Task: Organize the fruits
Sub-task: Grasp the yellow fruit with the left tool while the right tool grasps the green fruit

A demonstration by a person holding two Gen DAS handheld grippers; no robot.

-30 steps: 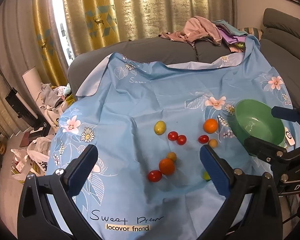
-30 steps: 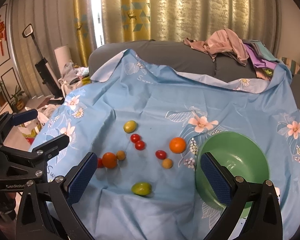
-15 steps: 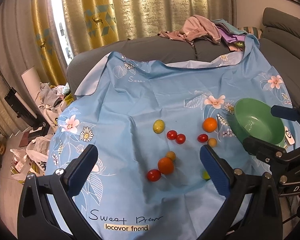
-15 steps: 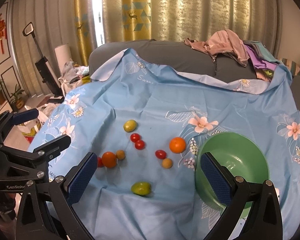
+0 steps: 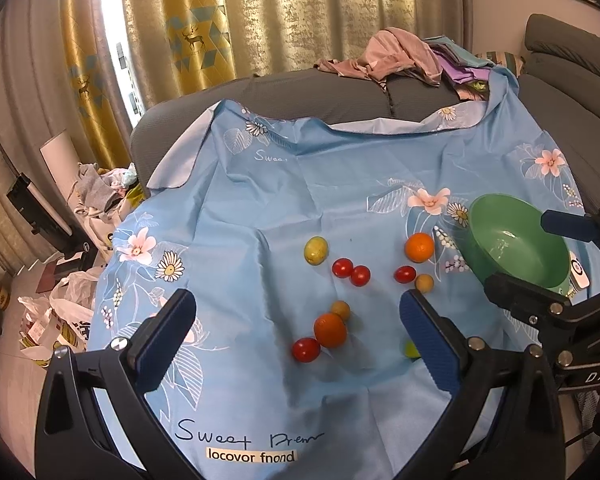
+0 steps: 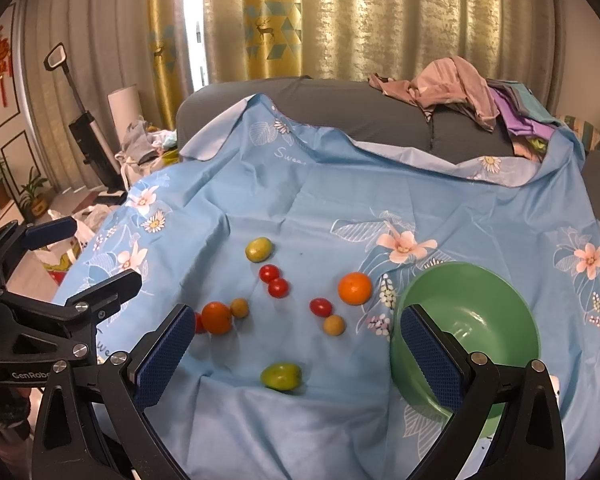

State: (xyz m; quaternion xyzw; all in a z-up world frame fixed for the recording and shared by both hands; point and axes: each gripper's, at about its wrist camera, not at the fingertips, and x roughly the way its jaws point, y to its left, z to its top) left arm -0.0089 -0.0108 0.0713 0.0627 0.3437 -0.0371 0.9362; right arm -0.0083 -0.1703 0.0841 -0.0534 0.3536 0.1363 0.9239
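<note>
Both of your claws hang wide open and empty over the blue floral cloth (image 6: 340,200), ten fruits loose on it and none yet in the green bowl (image 6: 500,280). Your right claw (image 6: 296,354) has the green fruit (image 6: 281,376) lying just ahead between its pads, and the bowl sits right beside its right finger, so this hand is the nearer to both. Your left claw (image 5: 296,336) faces the orange (image 5: 330,330) and red tomato (image 5: 306,350), with the bowl well off to its right.
</note>
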